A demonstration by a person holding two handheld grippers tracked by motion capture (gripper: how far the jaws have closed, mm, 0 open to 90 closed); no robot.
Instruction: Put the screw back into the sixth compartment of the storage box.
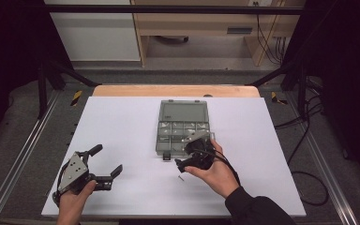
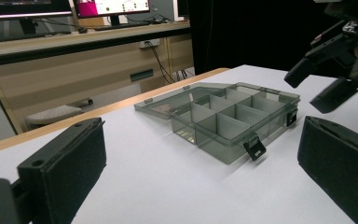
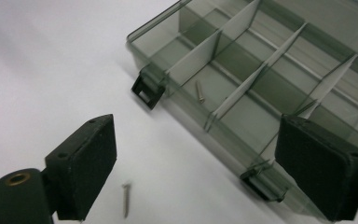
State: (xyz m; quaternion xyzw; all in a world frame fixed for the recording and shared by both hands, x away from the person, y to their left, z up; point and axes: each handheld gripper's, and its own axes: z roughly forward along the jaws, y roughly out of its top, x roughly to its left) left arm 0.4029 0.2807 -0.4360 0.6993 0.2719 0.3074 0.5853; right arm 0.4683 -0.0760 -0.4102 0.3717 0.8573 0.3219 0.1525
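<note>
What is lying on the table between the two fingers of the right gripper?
A small screw lies loose on the white table between the open right gripper fingers, in the right gripper view. The organizer box sits just beyond.

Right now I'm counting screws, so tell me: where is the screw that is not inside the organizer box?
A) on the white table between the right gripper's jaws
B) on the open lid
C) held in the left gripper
A: the loose screw lies on the white table, in front of the organizer box, between the open jaws of the right gripper.
</note>
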